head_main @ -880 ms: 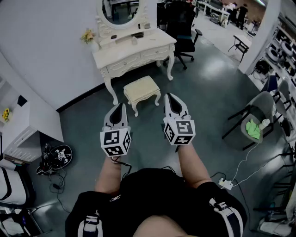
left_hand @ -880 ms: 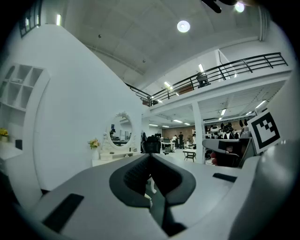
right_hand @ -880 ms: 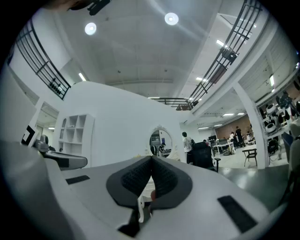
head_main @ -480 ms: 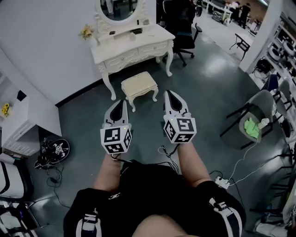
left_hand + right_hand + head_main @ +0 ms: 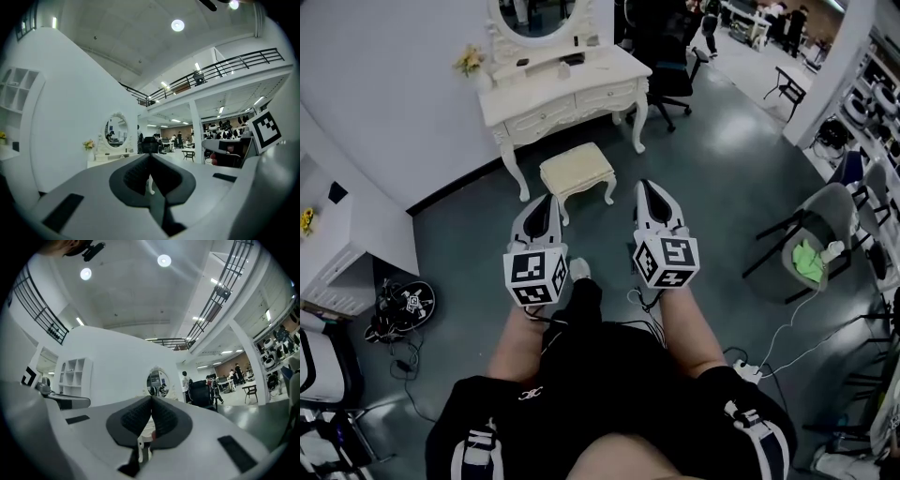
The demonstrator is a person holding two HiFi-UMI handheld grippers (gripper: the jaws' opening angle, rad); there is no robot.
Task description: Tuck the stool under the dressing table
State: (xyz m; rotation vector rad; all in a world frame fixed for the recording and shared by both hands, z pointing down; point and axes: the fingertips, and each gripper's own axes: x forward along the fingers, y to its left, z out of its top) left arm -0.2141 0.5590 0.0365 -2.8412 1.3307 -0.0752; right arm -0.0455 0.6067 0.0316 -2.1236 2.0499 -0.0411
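Now, in the head view the stool (image 5: pixel 576 171) stands on the floor at 6 o'clock of the dressing table (image 5: pixel 567 89), out in front of it and not tucked under. The left gripper (image 5: pixel 547 201) and the right gripper (image 5: pixel 648 187) are held side by side and apart, noses toward 12 o'clock. The stool lies just beyond them, slightly nearer the left one, and neither touches it. A mirror (image 5: pixel 536 17) stands on the table, flowers (image 5: pixel 469 62) at its 9 o'clock. A grey chair (image 5: pixel 825 234) sits well off at 3 o'clock.

Next, in the left gripper view the jaws are pressed together with nothing between them. The mirror and flowers show at 10 o'clock of the tips.

Last, in the right gripper view the jaws also meet, empty. The mirror is at 12 o'clock just above the tips, and a white shelf (image 5: pixel 75 376) at 9 o'clock.
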